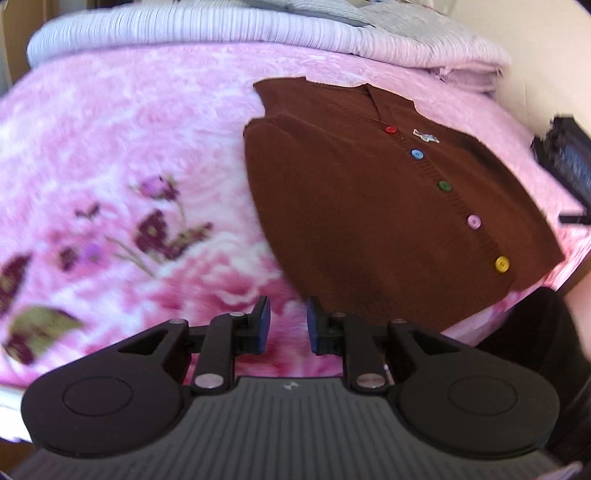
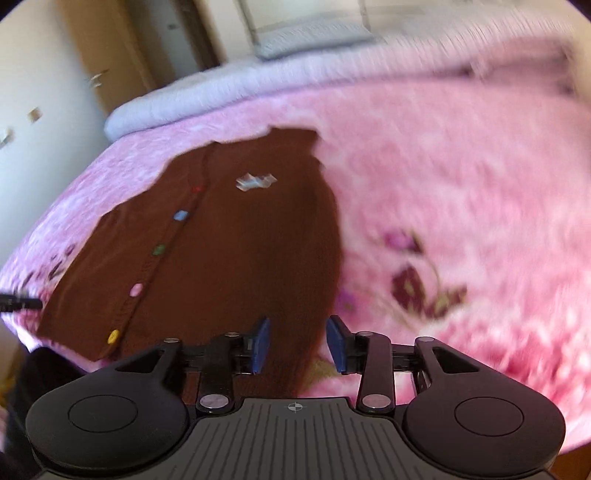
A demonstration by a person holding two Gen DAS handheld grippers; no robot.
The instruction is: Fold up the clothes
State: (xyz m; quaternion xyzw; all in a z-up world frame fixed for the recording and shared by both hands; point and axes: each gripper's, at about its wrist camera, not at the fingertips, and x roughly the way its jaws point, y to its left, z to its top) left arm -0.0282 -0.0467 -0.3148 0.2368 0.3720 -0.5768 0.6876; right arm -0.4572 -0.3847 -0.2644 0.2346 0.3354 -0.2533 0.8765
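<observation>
Cardigan: I see one brown cardigan, buttoned and face up on the pink blanket, near the bed's edge; one side looks already folded in, probably to narrow it.
Buttons: I count five: red, blue, green, pink, yellow, plus one small pale chest emblem.
Left gripper: jaws apart, empty, hovering over blanket just beside the hem.
Right gripper: jaws apart, empty, over the cardigan's near edge, as I judge, ready to pinch it.
Bedding: one folded pale quilt lies beyond.
</observation>
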